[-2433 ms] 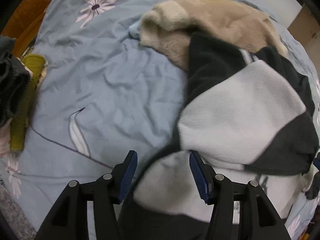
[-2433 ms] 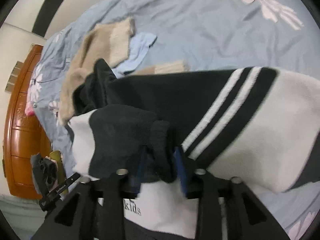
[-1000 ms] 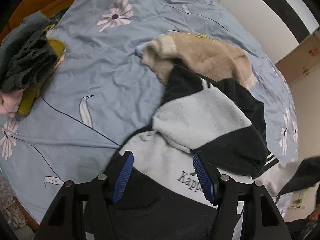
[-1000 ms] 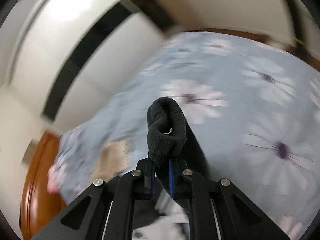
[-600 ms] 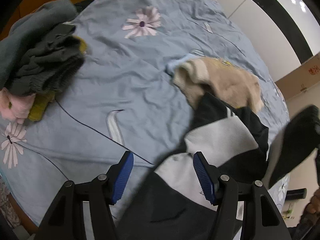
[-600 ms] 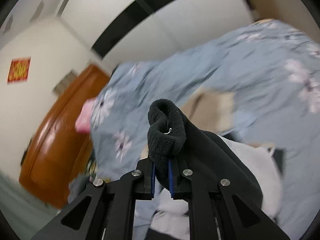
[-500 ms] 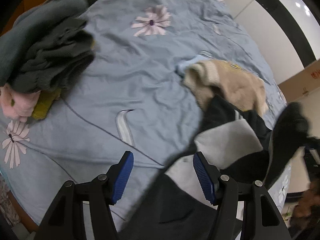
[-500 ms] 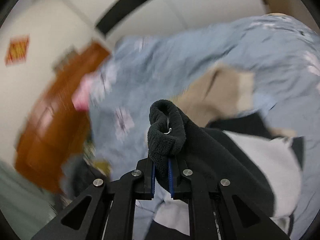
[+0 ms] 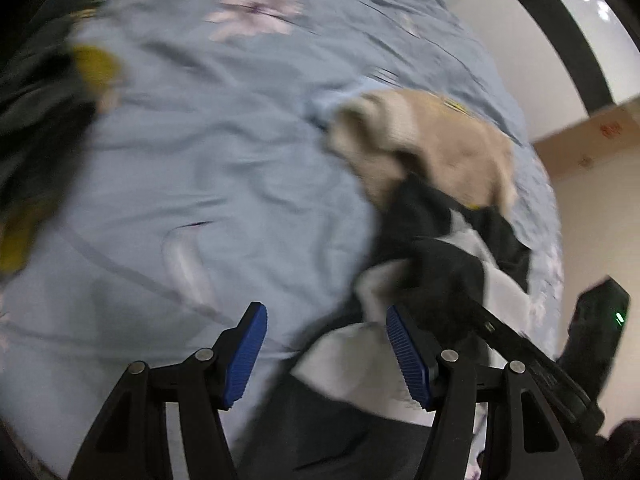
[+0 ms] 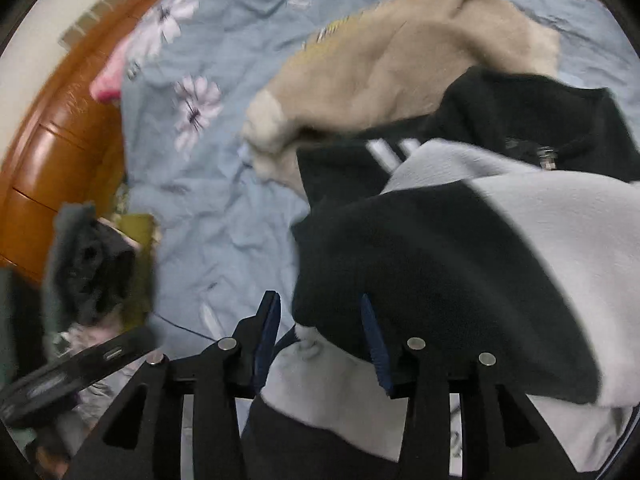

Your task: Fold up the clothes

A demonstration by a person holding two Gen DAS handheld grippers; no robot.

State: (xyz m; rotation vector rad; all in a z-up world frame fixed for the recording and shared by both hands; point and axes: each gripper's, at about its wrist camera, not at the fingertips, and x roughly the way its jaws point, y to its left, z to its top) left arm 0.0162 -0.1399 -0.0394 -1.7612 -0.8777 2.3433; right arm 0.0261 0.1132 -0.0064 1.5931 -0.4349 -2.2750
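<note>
Black-and-white fleece sweatshirt (image 10: pixel 460 264) looks soft, bulky, floppy; best taken at the black cuff. Right gripper (image 10: pixel 320 330) jaws spread around cuff, left gripper (image 9: pixel 326 354) jaws released, empty.

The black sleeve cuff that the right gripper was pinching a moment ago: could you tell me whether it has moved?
Yes. The right gripper has opened, and the black sleeve cuff now lies folded across the black and white sweatshirt, below the beige garment.

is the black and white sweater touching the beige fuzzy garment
Touching. In the right wrist view the sweater lies over the lower edge of the beige garment, no bedsheet showing between them.
</note>
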